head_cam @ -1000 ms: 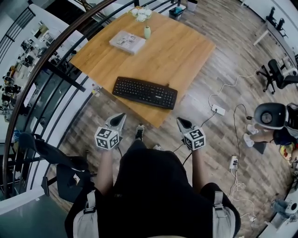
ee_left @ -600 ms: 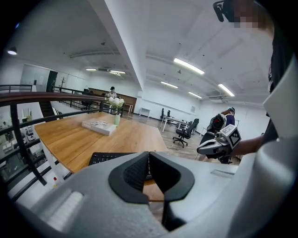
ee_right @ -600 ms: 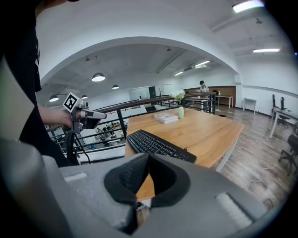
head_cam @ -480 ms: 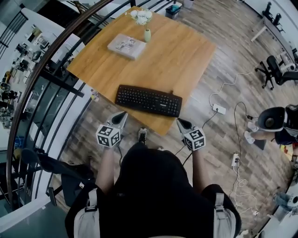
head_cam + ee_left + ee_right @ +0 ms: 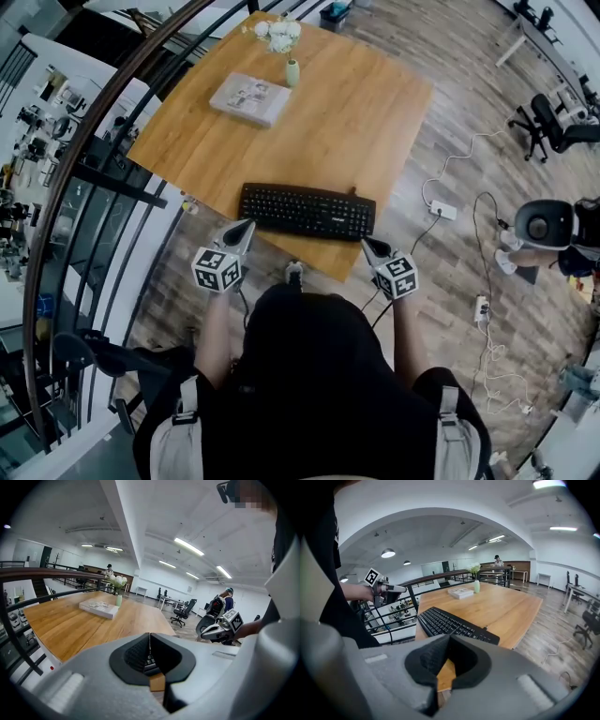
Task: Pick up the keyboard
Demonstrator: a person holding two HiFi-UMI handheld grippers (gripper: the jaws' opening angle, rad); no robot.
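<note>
Both tools are closed and empty.

- left gripper point(image 5: 247, 228): jaws together, nothing between them. The tip sits just off the table's near edge, close to the keyboard's left end, not touching it.
- right gripper point(image 5: 368, 245): jaws together, nothing held. The tip is at the table's near corner, close to the keyboard's right end, also clear of it.
- keyboard point(image 5: 307, 211): black, lying flat on the wooden table point(image 5: 356, 112), along the near edge, roughly between the 2 gripper tips. The right gripper view shows its full length just ahead of the jaws. The left gripper view shows only a few keys past the closed jaws.
- Rest of the table: 1 book point(image 5: 249, 98) lies flat toward the far left, and a green vase point(image 5: 292, 72) with white flowers stands just beside it. Both are well apart from the keyboard.
- A dark railing point(image 5: 112, 122) runs along the table's left side.
- A white power strip point(image 5: 442, 210) with a cable lies on the wood floor to the right of the table.
</note>
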